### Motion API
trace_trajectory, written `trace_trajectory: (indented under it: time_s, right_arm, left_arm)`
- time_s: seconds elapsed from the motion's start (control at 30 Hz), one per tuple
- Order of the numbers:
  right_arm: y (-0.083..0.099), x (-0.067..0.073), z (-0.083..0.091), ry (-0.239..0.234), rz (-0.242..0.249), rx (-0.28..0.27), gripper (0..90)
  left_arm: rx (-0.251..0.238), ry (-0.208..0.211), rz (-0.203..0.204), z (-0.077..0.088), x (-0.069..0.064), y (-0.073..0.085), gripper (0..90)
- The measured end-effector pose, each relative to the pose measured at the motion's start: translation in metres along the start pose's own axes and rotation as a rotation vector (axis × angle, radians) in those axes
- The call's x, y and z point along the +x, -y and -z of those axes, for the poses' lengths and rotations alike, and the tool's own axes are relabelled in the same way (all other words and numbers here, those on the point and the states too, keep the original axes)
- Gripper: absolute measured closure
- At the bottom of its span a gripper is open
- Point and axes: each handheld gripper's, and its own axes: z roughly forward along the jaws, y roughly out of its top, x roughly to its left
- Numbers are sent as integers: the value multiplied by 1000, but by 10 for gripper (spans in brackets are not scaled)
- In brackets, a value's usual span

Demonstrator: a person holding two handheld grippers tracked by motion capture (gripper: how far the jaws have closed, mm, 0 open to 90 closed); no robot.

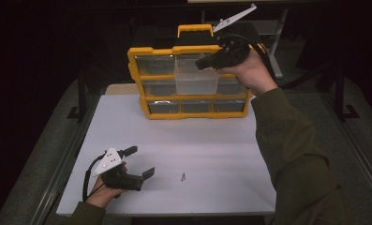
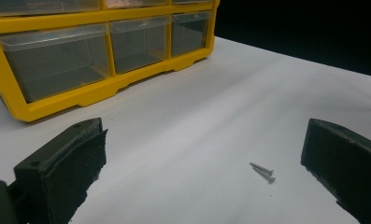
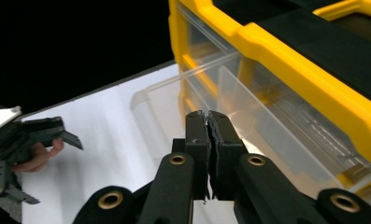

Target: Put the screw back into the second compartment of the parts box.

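A yellow organizer [image 1: 151, 50] with clear drawers stands at the back of the white table [image 1: 221, 150]. One clear drawer [image 1: 196, 80] of its top row sticks far out toward me. My right gripper [image 1: 201, 63] is shut on that drawer's thin clear wall [image 3: 230, 98], its jaws [image 3: 207, 116] pressed together. Two small screws [image 1: 183, 176] lie side by side near the table's front. My left gripper [image 1: 141, 161] rests low to their left, open and holding nothing, with the screws [image 2: 262, 171] just ahead of its right jaw.
The organizer's bottom drawers [image 2: 57, 60] are closed and look empty. A black handle recess tops the organizer [image 3: 314, 42]. Dark floor and table-leg frames surround the table. My left gripper [image 3: 68, 133] also appears far off in the right gripper view.
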Motion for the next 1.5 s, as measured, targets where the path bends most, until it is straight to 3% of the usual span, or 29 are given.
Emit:
trace_trajectory:
  time_s: [0.3,0.37,0.47,0.5,0.63,0.77,0.9,0.97,1.5]
  right_arm:
    - [-2,-12,-13,38,-15,40,863]
    - [-2,-12,-14,37,-38,53,860]
    - [-1,-13,-14,47,-43,54,785]
    - [-1,-14,-14,50,-25,48,793]
    - [-3,-11,-9,40,-49,43,891]
    - [-3,-10,-3,30,-19,20,891]
    - [-3,-5,3,2,-41,12,892]
    - [-2,-4,5,-2,-10,7,891]
    - [6,30,14,-55,36,13,890]
  left_arm:
    - [-1,0,-1,0,0,0,0]
    - [-2,0,1,0,0,0,0]
    - [0,-1,0,0,0,0,0]
    - [1,-1,1,0,0,0,0]
    - [-1,1,-1,0,0,0,0]
    - [0,2,-3,-1,0,0,0]
    - [1,2,-5,-1,0,0,0]
    - [1,2,-5,0,0,0,0]
    - [6,3,-3,-1,-1,1,0]
